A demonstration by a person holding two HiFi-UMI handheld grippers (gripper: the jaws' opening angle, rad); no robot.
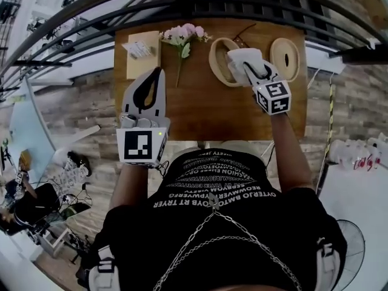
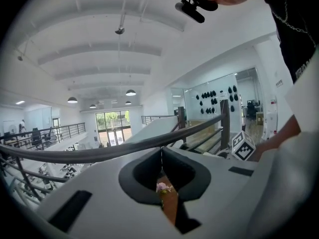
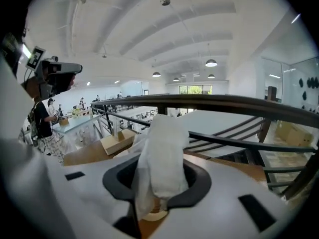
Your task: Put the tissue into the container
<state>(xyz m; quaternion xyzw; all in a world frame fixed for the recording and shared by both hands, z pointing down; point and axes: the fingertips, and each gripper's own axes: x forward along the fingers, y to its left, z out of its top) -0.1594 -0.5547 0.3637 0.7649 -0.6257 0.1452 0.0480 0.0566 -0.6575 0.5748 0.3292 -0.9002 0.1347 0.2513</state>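
A white tissue (image 1: pixel 244 59) hangs bunched between the jaws of my right gripper (image 1: pixel 248 67), which is shut on it. It hangs just above the right rim of the oval beige container (image 1: pixel 219 62) at the back of the wooden table (image 1: pixel 200 108). In the right gripper view the tissue (image 3: pixel 162 158) fills the gap between the jaws and a bit of the container's rim (image 3: pixel 153 214) shows beneath it. My left gripper (image 1: pixel 159 73) hovers over the table's left side, shut with nothing in it; in its own view the jaw tips (image 2: pixel 160 151) meet.
A tan tissue box (image 1: pixel 142 52) stands at the back left, with a pink flower sprig (image 1: pixel 183 36) beside it. An oval lid (image 1: pixel 284 58) lies right of the container. A dark railing (image 1: pixel 242 5) runs behind the table.
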